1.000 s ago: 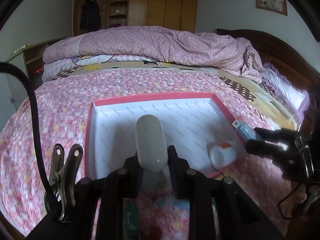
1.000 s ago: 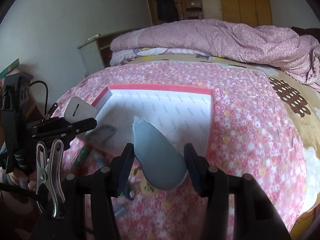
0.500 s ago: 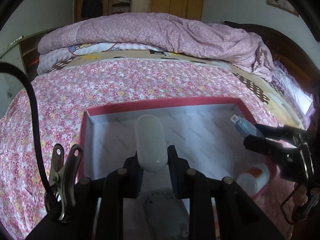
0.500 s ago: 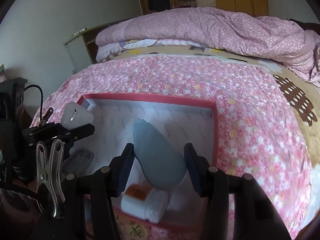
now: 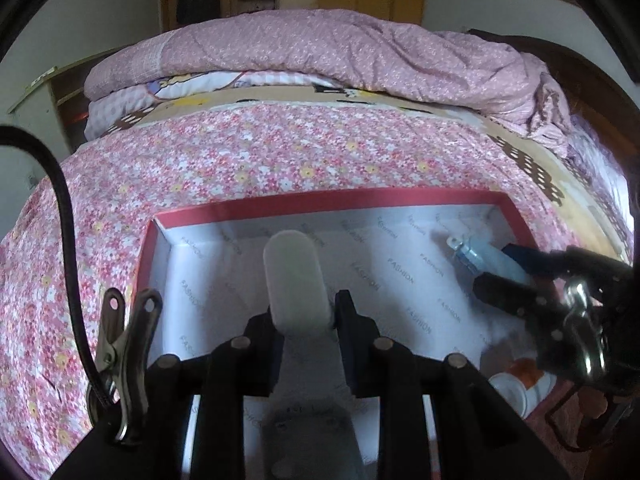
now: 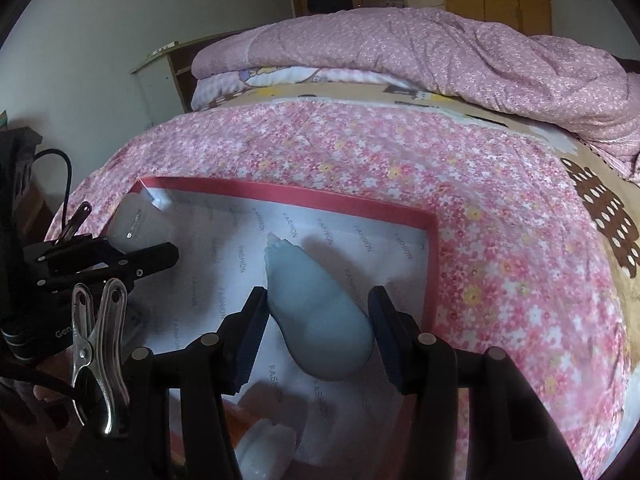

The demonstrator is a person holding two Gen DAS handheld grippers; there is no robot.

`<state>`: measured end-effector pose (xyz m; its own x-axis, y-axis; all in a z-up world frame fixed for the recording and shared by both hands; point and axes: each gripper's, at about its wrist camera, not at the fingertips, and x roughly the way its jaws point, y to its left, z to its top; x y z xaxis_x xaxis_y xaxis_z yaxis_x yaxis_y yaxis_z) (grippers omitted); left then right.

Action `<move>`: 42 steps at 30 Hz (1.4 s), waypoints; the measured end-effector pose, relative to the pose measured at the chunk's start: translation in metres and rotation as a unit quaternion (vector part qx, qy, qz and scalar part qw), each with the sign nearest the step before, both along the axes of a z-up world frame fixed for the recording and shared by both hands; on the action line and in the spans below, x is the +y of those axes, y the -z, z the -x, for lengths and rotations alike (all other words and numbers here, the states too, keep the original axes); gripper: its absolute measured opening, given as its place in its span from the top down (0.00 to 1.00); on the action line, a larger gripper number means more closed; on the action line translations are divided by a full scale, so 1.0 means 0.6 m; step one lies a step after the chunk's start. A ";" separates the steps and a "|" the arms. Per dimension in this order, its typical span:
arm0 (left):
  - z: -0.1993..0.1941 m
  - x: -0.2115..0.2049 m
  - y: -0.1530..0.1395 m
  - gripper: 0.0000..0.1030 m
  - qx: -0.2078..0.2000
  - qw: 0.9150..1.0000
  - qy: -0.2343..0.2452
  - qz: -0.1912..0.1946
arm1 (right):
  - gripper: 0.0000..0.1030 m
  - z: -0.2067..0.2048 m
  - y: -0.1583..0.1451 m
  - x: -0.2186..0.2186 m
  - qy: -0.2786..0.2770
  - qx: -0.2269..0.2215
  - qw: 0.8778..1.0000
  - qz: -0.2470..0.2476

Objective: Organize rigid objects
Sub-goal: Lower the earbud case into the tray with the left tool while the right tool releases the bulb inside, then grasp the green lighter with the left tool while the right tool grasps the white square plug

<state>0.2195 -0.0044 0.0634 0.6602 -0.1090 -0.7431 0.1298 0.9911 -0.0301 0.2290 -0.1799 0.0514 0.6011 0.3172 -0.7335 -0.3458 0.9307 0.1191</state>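
Observation:
A red-rimmed box [image 5: 328, 204] lined with white printed paper lies on the flowered bedspread. My left gripper [image 5: 304, 312] hangs over its left half with a white oval case [image 5: 294, 276] upright between the pads. Its jaws are starting to open, and a thin gap shows at the right pad. In the right wrist view this gripper [image 6: 160, 252] and case [image 6: 136, 224] sit near the box's far left corner. My right gripper [image 6: 318, 300] is shut on a pale blue teardrop-shaped bottle [image 6: 316, 312] above the box's right half [image 6: 430, 264]. The left wrist view shows the right gripper [image 5: 492, 264] at the right.
A white bottle with an orange label [image 5: 520, 384] lies in the box's near right corner, and a flat grey object [image 5: 312, 432] lies under my left gripper. A rolled pink quilt [image 5: 340, 56] lies across the far end of the bed. A wooden shelf [image 6: 168, 76] stands at the left.
Both grippers have moved forward and down, from the near edge of the box to above its inside. The box now fills the lower part of both views.

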 end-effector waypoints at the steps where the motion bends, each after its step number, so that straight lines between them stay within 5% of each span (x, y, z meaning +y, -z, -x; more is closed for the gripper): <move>1: 0.000 0.000 0.001 0.68 0.000 1.000 -0.005 -0.003 | 0.49 -0.002 0.002 0.003 -0.003 0.003 1.000 0.003; 4: -0.002 0.001 0.004 0.52 0.003 1.000 -0.014 -0.006 | 0.46 -0.003 0.005 0.010 -0.006 0.003 1.000 0.012; 10: -0.002 0.009 0.005 0.47 0.013 1.000 -0.020 0.005 | 0.34 0.016 -0.006 0.010 -0.002 -0.015 1.000 0.011; 29: 0.110 0.032 -0.047 0.45 -0.014 0.999 -0.030 0.011 | 0.34 0.122 -0.046 -0.006 0.024 -0.033 0.999 -0.015; 42: 0.197 0.058 -0.034 0.41 -0.007 0.999 -0.033 0.011 | 0.34 0.208 -0.032 -0.028 0.045 -0.018 0.998 -0.037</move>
<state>0.1014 0.0301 0.0837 0.6764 -0.0810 -0.7321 0.0650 0.9966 -0.0502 0.1044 -0.1966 0.0708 0.6544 0.3136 -0.6881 -0.2665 0.9472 0.1781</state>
